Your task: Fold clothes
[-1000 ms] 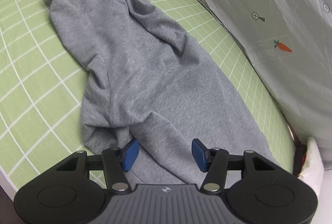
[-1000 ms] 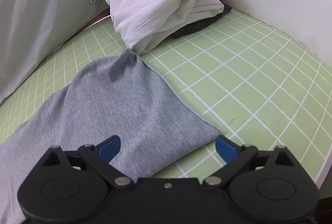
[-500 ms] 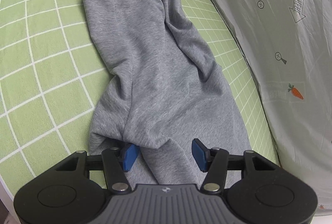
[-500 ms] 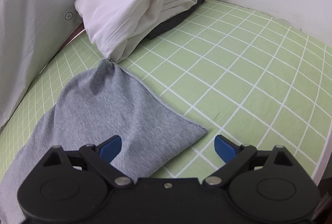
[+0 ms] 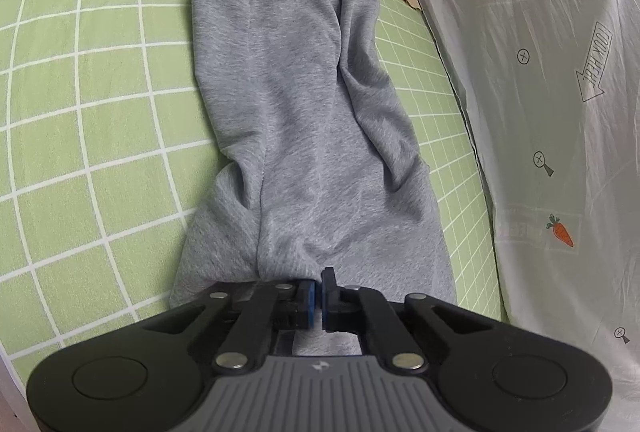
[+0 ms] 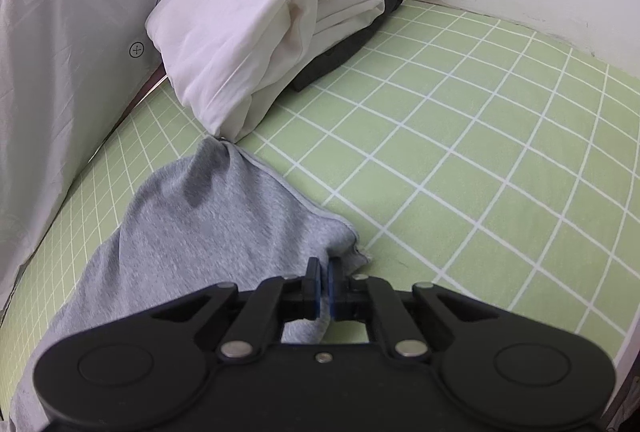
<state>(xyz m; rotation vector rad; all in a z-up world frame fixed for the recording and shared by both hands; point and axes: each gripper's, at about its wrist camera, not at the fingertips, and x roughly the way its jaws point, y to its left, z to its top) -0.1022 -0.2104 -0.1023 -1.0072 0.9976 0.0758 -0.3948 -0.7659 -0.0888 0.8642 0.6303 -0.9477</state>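
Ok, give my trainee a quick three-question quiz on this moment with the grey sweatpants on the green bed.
1. True or false: the left tongs are shut on the grey sweatpants.
2. Which part do the right tongs pinch: A) waistband, B) leg hem corner, C) white bundle?
3. Fill in: the folded white bundle sits on a ____ garment.

Key: 1 true; 2 B; 3 dark.

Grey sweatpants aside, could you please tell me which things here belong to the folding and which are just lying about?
In the job:
grey sweatpants
left claw, shut on the fabric
right claw, shut on the hem corner

Lying about:
white folded pile
dark garment
carrot-print sheet
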